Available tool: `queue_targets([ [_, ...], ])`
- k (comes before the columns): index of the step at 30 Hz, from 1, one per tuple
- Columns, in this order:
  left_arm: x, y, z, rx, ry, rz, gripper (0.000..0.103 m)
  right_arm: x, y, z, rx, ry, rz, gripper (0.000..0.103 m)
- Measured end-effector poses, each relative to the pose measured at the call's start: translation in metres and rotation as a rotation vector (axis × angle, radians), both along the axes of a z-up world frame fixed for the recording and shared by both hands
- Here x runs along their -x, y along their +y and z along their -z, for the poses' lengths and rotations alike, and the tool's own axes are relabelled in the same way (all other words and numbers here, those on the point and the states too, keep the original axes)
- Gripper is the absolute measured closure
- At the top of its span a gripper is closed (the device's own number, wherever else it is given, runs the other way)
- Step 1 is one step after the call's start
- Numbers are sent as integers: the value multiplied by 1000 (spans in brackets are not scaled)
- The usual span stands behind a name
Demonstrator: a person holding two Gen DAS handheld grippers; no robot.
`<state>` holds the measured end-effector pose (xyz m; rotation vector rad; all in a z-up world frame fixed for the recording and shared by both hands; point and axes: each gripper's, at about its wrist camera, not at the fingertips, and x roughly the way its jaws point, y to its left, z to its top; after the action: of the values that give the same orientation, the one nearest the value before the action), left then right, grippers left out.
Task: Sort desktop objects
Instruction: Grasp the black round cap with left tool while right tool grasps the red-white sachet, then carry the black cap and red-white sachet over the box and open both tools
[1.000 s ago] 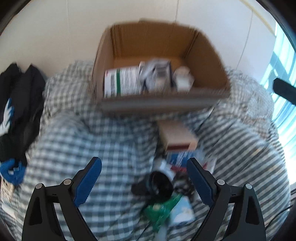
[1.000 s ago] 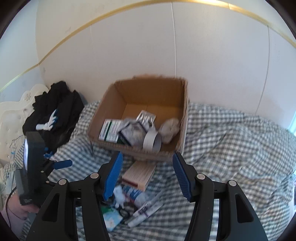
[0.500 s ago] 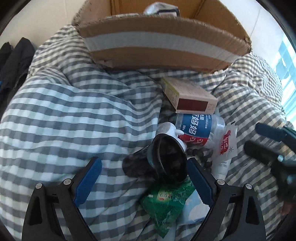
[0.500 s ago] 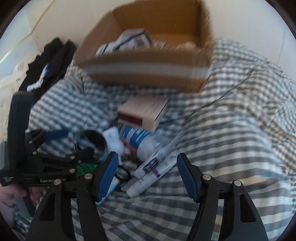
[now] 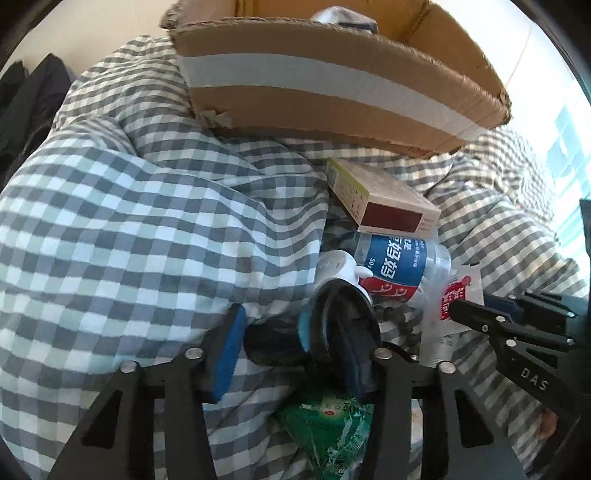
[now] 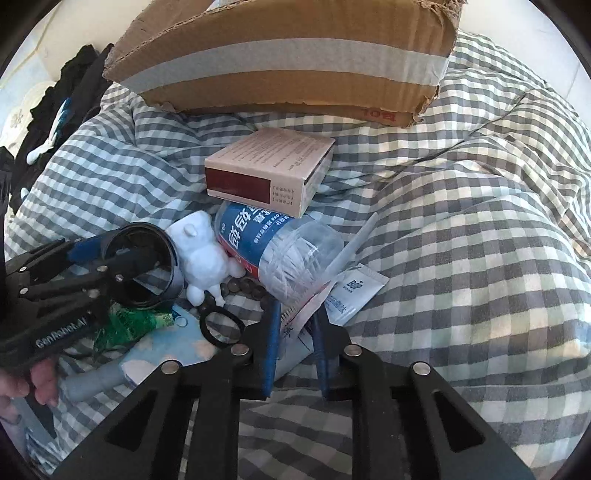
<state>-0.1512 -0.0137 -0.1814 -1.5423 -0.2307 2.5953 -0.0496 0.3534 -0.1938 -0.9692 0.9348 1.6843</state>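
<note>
Pinching a white tube (image 6: 295, 325) in the right gripper (image 6: 293, 347), jaws nearly together, near the quilt's (image 6: 461, 221) middle. Closing the left gripper (image 5: 295, 354) on a black cup (image 5: 340, 332), one finger inside it. Crowding both: bottle (image 6: 273, 251), figurine (image 6: 203, 254), small box (image 6: 269, 170), green packet (image 5: 328, 428), sachet (image 6: 354, 291); cardboard box (image 6: 288, 59) beyond.

This is a home bedroom. A soft grey-and-white checked duvet (image 6: 461, 221) covers a bed, dark clothes (image 6: 55, 96) lie heaped at its side, and a plain white wall (image 5: 92, 29) stands behind.
</note>
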Motion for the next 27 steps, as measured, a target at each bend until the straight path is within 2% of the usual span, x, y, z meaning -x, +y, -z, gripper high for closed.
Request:
queue_targets([
  [3,-5,-3,-4,-21,10,0,62,-1,-2,-2,-15,-6,2,93],
  [9,-17,-3,-18,-8,39,13,66,-5,-14,-21,-79,28,7,100],
  [18,-29,-13,-38,-7,78,-8,66,-16,-36,-53,-152,84,24,101],
  [27,-31,-14,-82,-14,165,-22,66,-30,-48,-93,-244,125,52,101],
])
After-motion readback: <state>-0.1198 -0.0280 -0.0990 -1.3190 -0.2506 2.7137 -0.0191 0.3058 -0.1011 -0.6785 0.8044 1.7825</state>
